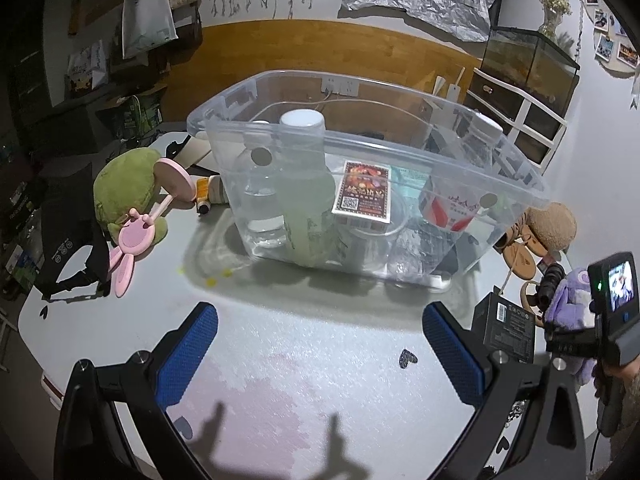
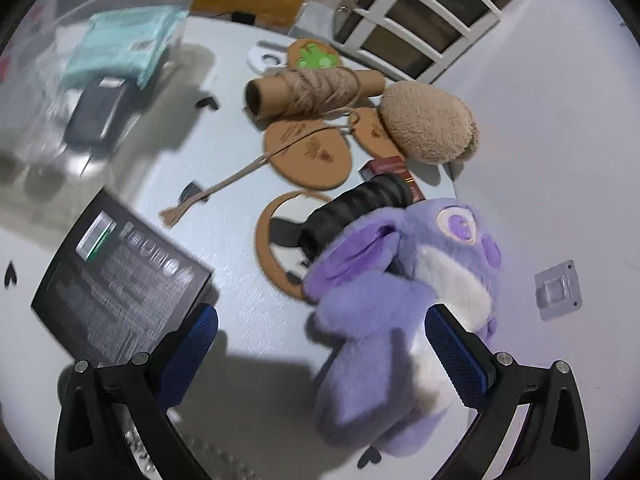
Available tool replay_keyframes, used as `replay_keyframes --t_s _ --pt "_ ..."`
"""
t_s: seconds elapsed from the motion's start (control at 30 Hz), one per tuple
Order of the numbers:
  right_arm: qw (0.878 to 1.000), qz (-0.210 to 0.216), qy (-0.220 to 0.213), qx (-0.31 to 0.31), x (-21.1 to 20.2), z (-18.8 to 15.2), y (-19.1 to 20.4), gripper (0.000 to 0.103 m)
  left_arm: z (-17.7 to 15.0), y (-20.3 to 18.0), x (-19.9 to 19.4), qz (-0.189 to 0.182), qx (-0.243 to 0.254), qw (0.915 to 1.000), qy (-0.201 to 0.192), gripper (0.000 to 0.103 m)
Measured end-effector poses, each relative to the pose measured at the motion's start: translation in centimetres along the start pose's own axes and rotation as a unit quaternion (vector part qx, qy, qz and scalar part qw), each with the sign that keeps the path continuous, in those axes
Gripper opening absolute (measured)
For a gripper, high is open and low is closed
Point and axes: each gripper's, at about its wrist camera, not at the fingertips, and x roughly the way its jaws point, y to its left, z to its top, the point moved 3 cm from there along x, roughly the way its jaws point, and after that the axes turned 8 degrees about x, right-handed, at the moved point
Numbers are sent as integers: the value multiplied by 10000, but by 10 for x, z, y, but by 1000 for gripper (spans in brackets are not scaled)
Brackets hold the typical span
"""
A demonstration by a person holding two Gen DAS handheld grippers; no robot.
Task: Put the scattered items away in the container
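A clear plastic bin stands on the white table and holds bottles, a card box and a teal pack. My left gripper is open and empty above bare table in front of the bin. My right gripper is open, its fingers on either side of a purple plush toy lying on the table; the plush also shows in the left wrist view. A black box lies just left of the right gripper. A black ribbed cylinder rests against the plush.
Left of the bin lie a green plush and a pink phone stand. Right of it are a brown plush, a twine roll, cork coasters and a clear hook pad. A white shelf stands behind.
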Motion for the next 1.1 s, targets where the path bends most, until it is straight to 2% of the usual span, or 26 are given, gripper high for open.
replay_keyframes --t_s 0.2,0.37,0.53,0.6,0.67,0.73,0.87,0.97,1.1 --pt "9998 105 -145 -128 -2 5 29 103 4 7 0 -47 20 10000 -56 103" --pt "9985 375 -267 -282 -13 12 63 103 3 15 0 -78 24 9999 -66 103" --pt "9955 607 -414 -592 -28 10 102 103 -2 29 0 -102 -14 9999 -38 103" --pt "9942 734 -317 -725 -31 6 117 103 -4 34 -1 -117 -20 9999 -21 103" --pt "9937 721 -464 -721 -39 4 121 103 -5 39 -1 -113 3 9999 -17 103" --pt "9954 580 -708 -287 -49 9 103 103 -7 45 -3 -110 21 9999 -34 103" --pt "9973 222 -364 598 -34 11 50 103 -9 55 -4 -140 18 9999 -3 103" --pt "9964 -214 0 822 -8 3 18 103 -10 60 -5 -155 23 9999 -12 103" --pt "9960 -279 390 753 20 -4 4 103 -9 64 -5 -180 50 9998 -17 103"
